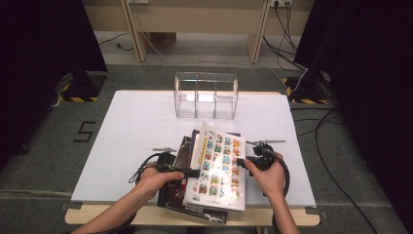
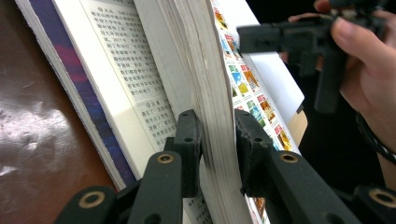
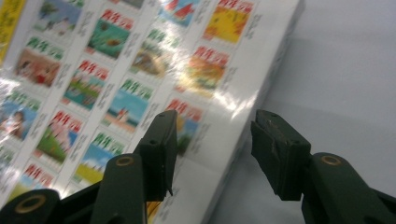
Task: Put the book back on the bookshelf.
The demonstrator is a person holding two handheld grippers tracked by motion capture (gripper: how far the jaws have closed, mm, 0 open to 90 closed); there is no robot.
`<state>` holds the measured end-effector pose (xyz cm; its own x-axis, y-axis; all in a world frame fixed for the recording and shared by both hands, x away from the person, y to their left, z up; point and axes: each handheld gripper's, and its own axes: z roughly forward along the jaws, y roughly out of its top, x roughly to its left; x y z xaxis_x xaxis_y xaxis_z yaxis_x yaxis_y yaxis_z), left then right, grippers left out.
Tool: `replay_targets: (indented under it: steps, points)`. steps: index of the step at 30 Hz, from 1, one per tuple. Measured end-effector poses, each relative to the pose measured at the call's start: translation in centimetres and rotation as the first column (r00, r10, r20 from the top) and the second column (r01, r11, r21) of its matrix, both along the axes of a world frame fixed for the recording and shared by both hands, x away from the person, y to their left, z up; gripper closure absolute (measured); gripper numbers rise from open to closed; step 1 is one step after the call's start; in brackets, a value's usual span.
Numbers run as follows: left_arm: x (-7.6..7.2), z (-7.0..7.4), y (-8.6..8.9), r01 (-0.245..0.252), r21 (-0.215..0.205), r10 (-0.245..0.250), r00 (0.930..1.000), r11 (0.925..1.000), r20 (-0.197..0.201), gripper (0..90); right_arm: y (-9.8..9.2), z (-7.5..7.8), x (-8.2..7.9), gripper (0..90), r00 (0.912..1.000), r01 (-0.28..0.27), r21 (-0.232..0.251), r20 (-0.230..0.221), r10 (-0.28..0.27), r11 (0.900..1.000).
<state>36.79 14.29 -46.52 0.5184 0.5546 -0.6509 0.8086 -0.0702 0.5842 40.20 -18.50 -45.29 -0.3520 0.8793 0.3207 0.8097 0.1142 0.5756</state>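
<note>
The step in hand looks like lifting the top book [image 1: 217, 168] off a small pile at the near edge of the white tabletop [image 1: 136, 126], so it can be stood up. The left gripper [image 2: 217, 140] has its jaws narrowed around the book's page block, one pad under the pages and one on the picture-covered side; a thin gap may remain, so the hold looks close but not surely firm. The right gripper [image 3: 212, 149] stands open over the book's right edge, with nothing between its jaws. Next, I judge, the left needs a sure pinch and the right a hold on the opposite edge before the book rises.

Beneath lies a dark glossy magazine [image 1: 178, 195] and other books, which could drag along. A clear three-part holder [image 1: 206, 95] stands at the far side, well apart, the way to it open.
</note>
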Motion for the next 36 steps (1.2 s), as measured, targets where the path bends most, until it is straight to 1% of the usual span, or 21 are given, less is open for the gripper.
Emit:
replay_targets:
  steps: [2, 4, 5, 6, 8, 9, 10, 15, 19, 21, 23, 24, 25, 26, 28, 30, 31, 32, 33, 34, 36]
  points:
    - [0.0, -0.2, 0.1, 0.012, -0.007, -0.012, 0.9999, 0.9999, -0.009, 73.2, -0.4, 0.0, 1.0, 48.7, 0.9999, 0.009, 0.019, -0.01, -0.008, 1.0]
    - [-0.1, -0.3, -0.1, 0.007, -0.021, -0.008, 0.9993, 0.9998, -0.035, 73.5, -0.6, -0.1, 1.8, 47.5, 0.9995, 0.018, 0.039, -0.026, -0.017, 0.999]
    - [-0.1, -0.4, -0.1, 0.005, -0.024, -0.006, 0.9991, 0.9997, -0.042, 73.6, -0.8, -0.2, 2.2, 47.1, 0.9995, 0.021, 0.053, -0.027, -0.019, 0.998]
    - [-0.1, -0.5, -0.3, -0.001, -0.025, 0.0, 0.999, 0.9997, -0.044, 73.7, -0.9, -0.3, 2.4, 46.6, 0.999, 0.026, 0.052, -0.037, -0.024, 0.998]
    - [-0.2, -0.7, -0.3, -0.01, -0.034, 0.009, 0.9988, 0.9994, -0.049, 73.9, -1.3, -0.5, 3.0, 46.2, 0.9984, 0.033, 0.078, -0.05, -0.029, 0.996]
    - [-0.2, -0.7, -0.3, -0.012, -0.035, 0.011, 0.9988, 0.9993, -0.049, 73.9, -1.5, -0.6, 3.2, 45.9, 0.9973, 0.041, 0.094, -0.065, -0.035, 0.995]
    - [-0.3, -0.8, -0.3, -0.014, -0.038, 0.012, 0.9987, 0.9992, -0.049, 73.9, -1.6, -0.7, 3.3, 45.4, 0.997, 0.043, 0.103, -0.068, -0.036, 0.994]
    - [-0.2, -0.7, -0.3, -0.013, -0.029, 0.012, 0.9985, 0.9995, -0.053, 73.6, -2.1, -1.4, 4.1, 41.0, 0.995, 0.043, 0.155, -0.096, -0.029, 0.987]
    - [0.1, -0.5, -0.6, -0.003, -0.016, 0.002, 0.9983, 0.9999, -0.058, 73.3, -2.1, -1.7, 4.8, 35.6, 0.9936, 0.05, 0.174, -0.108, -0.032, 0.984]
    - [0.3, -0.5, -0.8, -0.003, -0.014, 0.002, 0.9982, 0.9999, -0.06, 73.4, -2.1, -2.0, 5.2, 33.5, 0.9907, 0.065, 0.207, -0.13, -0.039, 0.976]
    - [0.6, -0.6, -1.1, -0.003, -0.012, 0.003, 0.998, 0.9999, -0.064, 73.4, -2.1, -2.3, 5.4, 32.5, 0.9895, 0.078, 0.221, -0.136, -0.049, 0.972]
    - [0.7, -0.6, -1.2, -0.003, -0.013, 0.002, 0.9978, 0.9999, -0.066, 73.4, -2.2, -2.3, 5.5, 33.2, 0.9899, 0.082, 0.219, -0.131, -0.054, 0.972]
    - [0.8, -0.6, -1.3, -0.001, -0.011, 0.001, 0.9977, 0.9999, -0.068, 73.4, -2.2, -2.1, 5.4, 34.7, 0.9902, 0.085, 0.205, -0.126, -0.06, 0.975]
    - [0.9, -0.6, -1.3, 0.004, -0.004, -0.005, 0.9976, 1.0, -0.069, 73.3, -2.1, -1.8, 5.4, 36.5, 0.9922, 0.078, 0.181, -0.11, -0.059, 0.98]
    - [1.1, -0.4, -1.4, 0.016, 0.019, -0.015, 0.9976, 0.9997, -0.068, 72.5, -2.0, -0.9, 5.1, 43.2, 0.9939, 0.076, 0.129, -0.089, -0.065, 0.989]
    - [1.3, -0.4, -1.4, 0.022, 0.038, -0.019, 0.9973, 0.999, -0.071, 71.7, -1.9, 0.1, 4.8, 50.8, 0.9954, 0.082, 0.099, -0.058, -0.077, 0.992]
    - [1.4, -0.5, -1.3, 0.022, 0.044, -0.018, 0.9967, 0.9988, -0.079, 70.9, -1.7, 0.8, 4.6, 53.9, 0.997, 0.076, 0.083, -0.021, -0.074, 0.994]
    - [1.5, -0.6, -1.2, 0.023, 0.05, -0.018, 0.9962, 0.9985, -0.085, 70.3, -1.4, 1.4, 4.3, 56.0, 0.9975, 0.071, 0.07, 0.001, -0.071, 0.995]
    - [1.5, -0.8, -1.1, 0.025, 0.063, -0.019, 0.996, 0.9977, -0.087, 70.1, -1.1, 2.0, 4.1, 58.6, 0.9974, 0.064, 0.062, 0.031, -0.066, 0.996]
    - [1.5, -0.9, -1.0, 0.027, 0.065, -0.021, 0.9956, 0.9975, -0.092, 69.8, -0.6, 2.6, 3.8, 60.7, 0.9963, 0.06, 0.062, 0.057, -0.064, 0.996]
    - [1.6, -1.0, -0.8, 0.023, 0.062, -0.017, 0.9946, 0.9978, -0.102, 69.6, -0.1, 3.3, 3.6, 63.0, 0.9949, 0.051, 0.062, 0.084, -0.056, 0.997]
